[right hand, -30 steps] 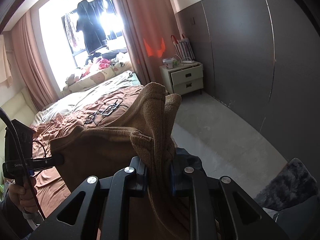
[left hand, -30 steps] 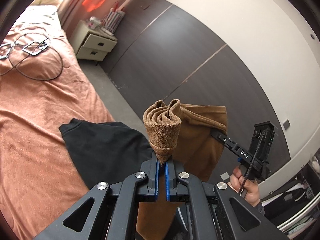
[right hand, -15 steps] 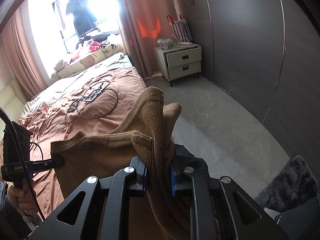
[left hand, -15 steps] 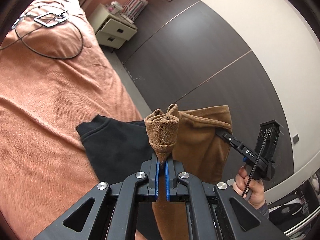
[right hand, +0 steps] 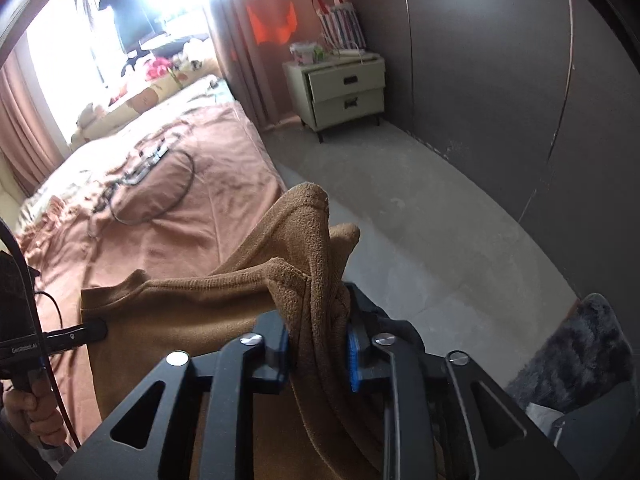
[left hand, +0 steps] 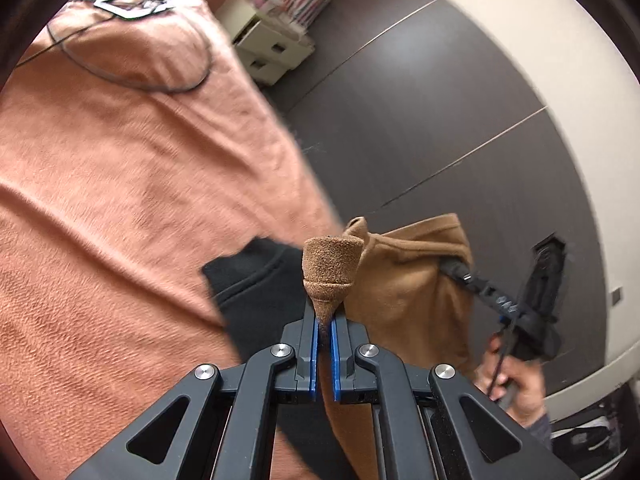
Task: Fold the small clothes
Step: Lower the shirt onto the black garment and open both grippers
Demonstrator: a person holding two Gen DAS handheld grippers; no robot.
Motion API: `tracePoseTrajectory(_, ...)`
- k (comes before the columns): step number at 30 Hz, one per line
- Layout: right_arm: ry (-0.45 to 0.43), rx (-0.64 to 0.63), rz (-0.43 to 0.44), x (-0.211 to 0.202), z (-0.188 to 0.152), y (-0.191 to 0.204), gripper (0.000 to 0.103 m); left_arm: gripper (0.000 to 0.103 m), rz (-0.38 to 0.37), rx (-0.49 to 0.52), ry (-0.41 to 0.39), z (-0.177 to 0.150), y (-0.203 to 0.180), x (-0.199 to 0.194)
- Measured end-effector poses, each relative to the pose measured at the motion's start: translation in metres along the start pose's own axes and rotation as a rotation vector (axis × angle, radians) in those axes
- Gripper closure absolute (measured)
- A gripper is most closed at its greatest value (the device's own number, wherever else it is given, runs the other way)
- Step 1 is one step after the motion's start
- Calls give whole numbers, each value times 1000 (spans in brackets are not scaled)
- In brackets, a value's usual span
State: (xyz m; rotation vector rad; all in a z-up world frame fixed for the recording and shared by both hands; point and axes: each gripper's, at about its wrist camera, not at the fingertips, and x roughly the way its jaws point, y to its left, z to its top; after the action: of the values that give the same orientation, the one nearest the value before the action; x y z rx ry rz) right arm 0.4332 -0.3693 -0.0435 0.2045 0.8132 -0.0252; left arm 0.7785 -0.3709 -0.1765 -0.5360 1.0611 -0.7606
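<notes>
Brown knit fabric, a small garment [right hand: 192, 316], is held up between two tools above the edge of a bed [left hand: 120, 200], its width stretched between them and the rest left hanging. One corner is clamped tight in the left tool [left hand: 325, 320], whose blue pads [left hand: 314, 344] are nearly shut on a bunched tip of cloth. At the other end, a thick gather is seen between the parting jaws of the right tool [right hand: 318, 344], the cloth still filling the gap and touching both sides. A black garment [left hand: 248, 284] is spread on the bed at about nine o'clock from the brown one, near the mattress edge. No fold is yet seen laid flat; the piece appears only to be brought down toward the bed, so the folding proper is judged largely still ahead. Compared with a second ago, the bed fills more of the left wrist view and the right tool's grip is visibly wider, where it had been pinched close
</notes>
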Motion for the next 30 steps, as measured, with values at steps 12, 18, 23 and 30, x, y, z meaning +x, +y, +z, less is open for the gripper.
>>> tracePoseTrajectory(12,3,3,-4,-42,0,-20,57,57,123,-36,6,-6,21,-6)
tracePoseTrajectory(18,164,-25,-66,2,1,-22,80,54,157,-44,21,-4,26,10)
tracePoseTrajectory(23,215,59,-64,33,21,-39,83,46,179,-27,15,-2,28,19)
tracePoseTrajectory(30,232,89,-132,64,41,-38,85,40,183,-48,16,-3,36,27)
